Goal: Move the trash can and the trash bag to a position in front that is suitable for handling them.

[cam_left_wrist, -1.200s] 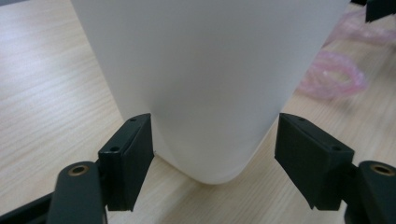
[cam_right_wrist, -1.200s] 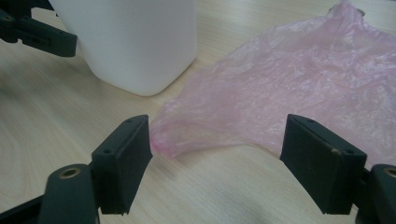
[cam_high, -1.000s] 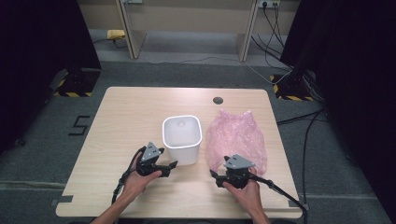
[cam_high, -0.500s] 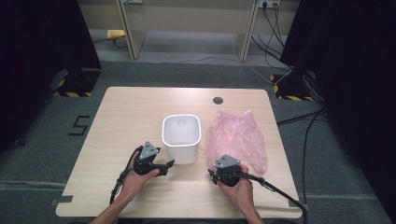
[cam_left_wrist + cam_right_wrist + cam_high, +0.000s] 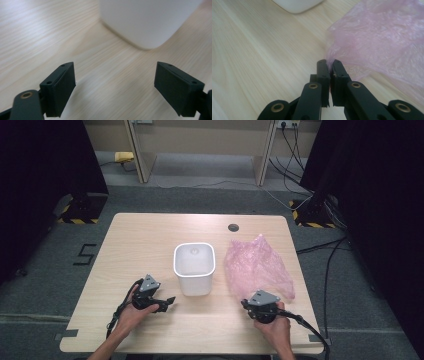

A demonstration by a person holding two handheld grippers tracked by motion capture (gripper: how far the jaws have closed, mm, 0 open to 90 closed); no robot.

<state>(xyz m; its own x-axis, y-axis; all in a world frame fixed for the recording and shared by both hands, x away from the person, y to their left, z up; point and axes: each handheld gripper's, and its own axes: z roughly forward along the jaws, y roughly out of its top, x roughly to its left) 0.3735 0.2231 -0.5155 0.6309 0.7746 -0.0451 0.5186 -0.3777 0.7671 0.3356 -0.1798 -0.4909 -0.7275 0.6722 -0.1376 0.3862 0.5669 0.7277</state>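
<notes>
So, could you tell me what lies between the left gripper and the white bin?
Only bare wooden table, in the left gripper view: the left gripper stands open, short of the white bin.

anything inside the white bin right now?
From the high view the white bin looks empty: bare white floor, nothing in it. The near inner wall is hidden by the rim. The pink bag lies beside it on the table, its edge pinched by the right hand-held gripper.
</notes>
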